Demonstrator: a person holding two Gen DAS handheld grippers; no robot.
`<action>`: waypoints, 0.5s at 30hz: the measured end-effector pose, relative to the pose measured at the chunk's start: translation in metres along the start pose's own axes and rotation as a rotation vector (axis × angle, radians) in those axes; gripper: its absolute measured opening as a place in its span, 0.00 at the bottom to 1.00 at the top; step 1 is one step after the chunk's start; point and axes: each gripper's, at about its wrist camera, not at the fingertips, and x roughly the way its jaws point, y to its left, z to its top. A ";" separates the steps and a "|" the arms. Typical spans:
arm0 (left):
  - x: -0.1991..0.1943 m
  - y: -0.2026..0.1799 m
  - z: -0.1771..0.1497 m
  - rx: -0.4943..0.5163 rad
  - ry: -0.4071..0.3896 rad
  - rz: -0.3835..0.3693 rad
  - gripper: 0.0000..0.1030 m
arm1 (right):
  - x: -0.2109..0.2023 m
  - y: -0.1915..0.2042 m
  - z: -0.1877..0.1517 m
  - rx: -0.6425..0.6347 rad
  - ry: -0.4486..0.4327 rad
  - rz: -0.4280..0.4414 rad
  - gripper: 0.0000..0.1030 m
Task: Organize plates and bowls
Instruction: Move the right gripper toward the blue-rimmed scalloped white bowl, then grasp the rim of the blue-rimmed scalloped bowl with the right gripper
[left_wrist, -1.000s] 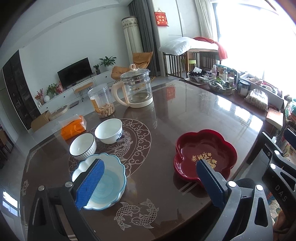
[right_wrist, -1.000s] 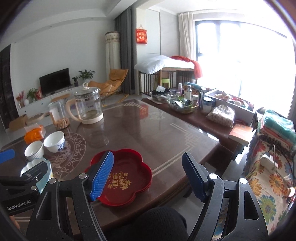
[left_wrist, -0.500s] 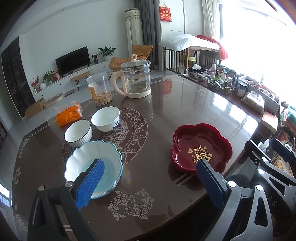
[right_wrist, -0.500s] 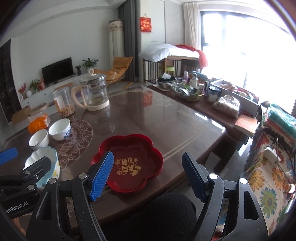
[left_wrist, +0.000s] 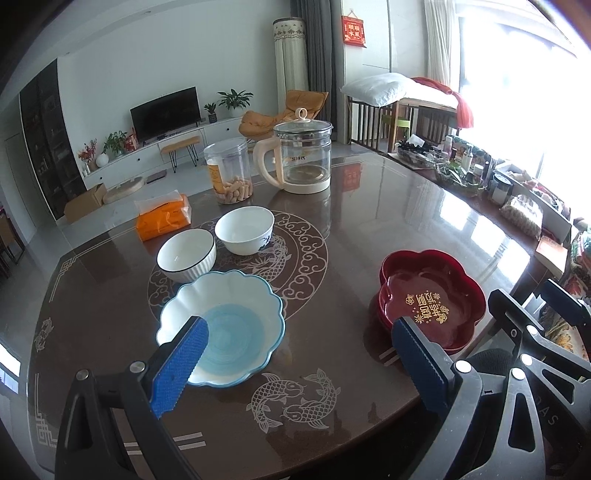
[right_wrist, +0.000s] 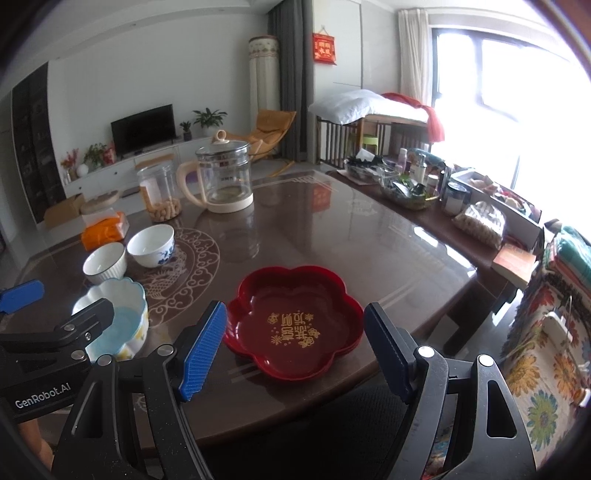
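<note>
While both grippers, left (left_wrist: 299, 354) and right (right_wrist: 295, 350), hover spread and empty at the table's (left_wrist: 369, 229) near edge, the blue bowl (left_wrist: 221, 325) sits near left, the red plate (right_wrist: 295, 321) near right, two white bowls (left_wrist: 214, 247) farther left.

Left wrist view: scalloped bowl (left_wrist: 236, 310) sitting lower left on the worktop (left_wrist: 388, 229); two bowls (left_wrist: 186, 254) (left_wrist: 244, 229) lying behind it; flower-shaped plate (left_wrist: 432, 295) resting at right; kettle (left_wrist: 303, 162) and jar (left_wrist: 229, 170) standing at upper centre.
</note>
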 end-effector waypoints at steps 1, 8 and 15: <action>-0.001 0.008 -0.003 -0.014 0.001 0.000 0.96 | -0.002 0.003 0.000 -0.003 -0.007 0.019 0.77; 0.008 0.092 -0.039 -0.091 0.031 0.113 0.96 | -0.015 0.022 -0.006 0.003 -0.126 0.225 0.77; 0.017 0.170 -0.073 -0.226 0.138 0.161 0.96 | 0.021 0.073 -0.023 -0.115 0.036 0.390 0.77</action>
